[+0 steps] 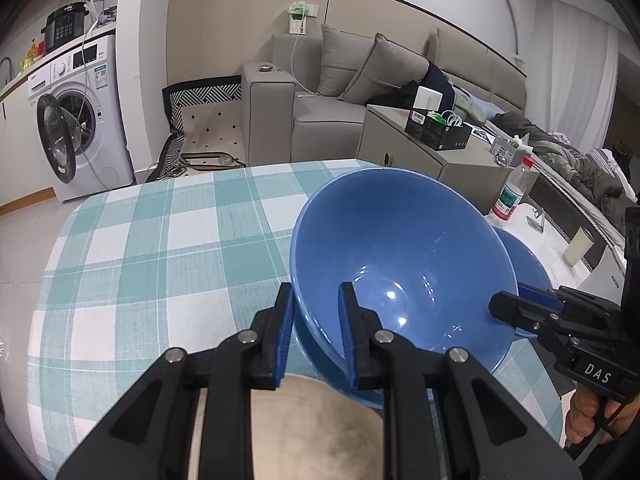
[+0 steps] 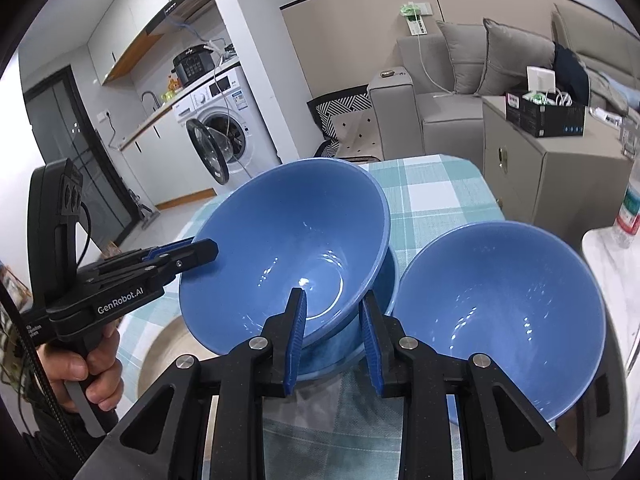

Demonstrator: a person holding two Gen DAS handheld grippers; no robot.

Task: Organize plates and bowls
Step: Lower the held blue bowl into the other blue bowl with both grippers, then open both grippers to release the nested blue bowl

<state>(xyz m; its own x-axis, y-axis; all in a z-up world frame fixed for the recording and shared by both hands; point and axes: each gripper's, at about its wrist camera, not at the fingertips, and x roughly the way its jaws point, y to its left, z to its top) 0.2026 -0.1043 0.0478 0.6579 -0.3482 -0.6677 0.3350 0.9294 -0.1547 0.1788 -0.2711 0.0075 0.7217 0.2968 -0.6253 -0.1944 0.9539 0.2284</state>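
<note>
Both grippers, left (image 1: 314,312) and right (image 2: 334,316), angled downward, apparently clamped on the tilted blue bowl's (image 2: 288,240) opposite rims.

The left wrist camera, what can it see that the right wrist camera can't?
Only the left wrist view shows the water bottle's red cap, a cream cup and the rumpled bed. Only the right wrist view shows the whole second blue bowl, the dark glass door and the kitchen tap. Both show the tilted blue bowl gripped at its rim by the left hand-held gripper and the right hand-held gripper, the checked tablecloth, the washing machine and the sofa.
</note>
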